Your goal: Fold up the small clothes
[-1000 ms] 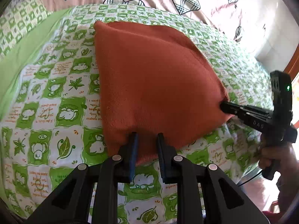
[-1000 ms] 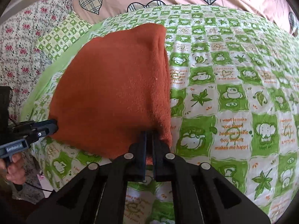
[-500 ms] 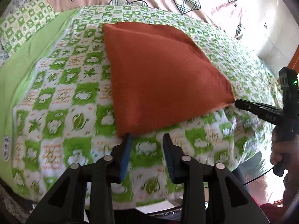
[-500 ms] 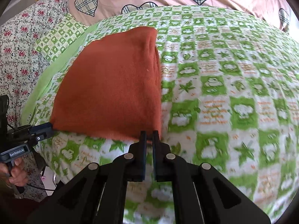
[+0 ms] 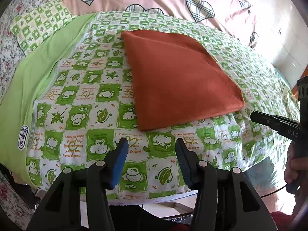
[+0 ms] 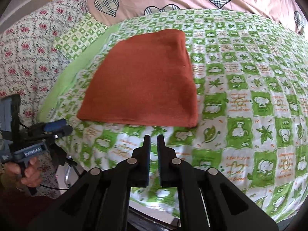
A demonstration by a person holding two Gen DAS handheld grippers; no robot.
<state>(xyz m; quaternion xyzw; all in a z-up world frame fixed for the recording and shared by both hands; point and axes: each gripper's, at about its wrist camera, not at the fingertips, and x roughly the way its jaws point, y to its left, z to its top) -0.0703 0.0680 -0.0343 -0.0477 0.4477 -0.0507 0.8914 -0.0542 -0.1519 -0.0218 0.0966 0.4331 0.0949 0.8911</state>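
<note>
1. Saw the orange cloth (image 5: 179, 77) lying folded and flat on the green checked quilt (image 5: 77, 96) of the bed, near its front edge, free of both tools.
2. Found the left hand-held gripper (image 5: 151, 141) about half open, jaws just opening, nothing between them. Found the right hand-held gripper (image 6: 154, 137) almost closed, with only a thin slit, and empty.
3. Judged these risks:
   - pinching the quilt together with the cloth at the next grasp, because both are soft and lie tight together;
   - taking only the top layer, which would undo the fold;
   - dragging the cloth over the near edge.
4. Read "DAS" on the right tool's side, and "I want to make you happy" on the quilt. Could not read the blue characters on the oval label (image 5: 23, 137).
</note>
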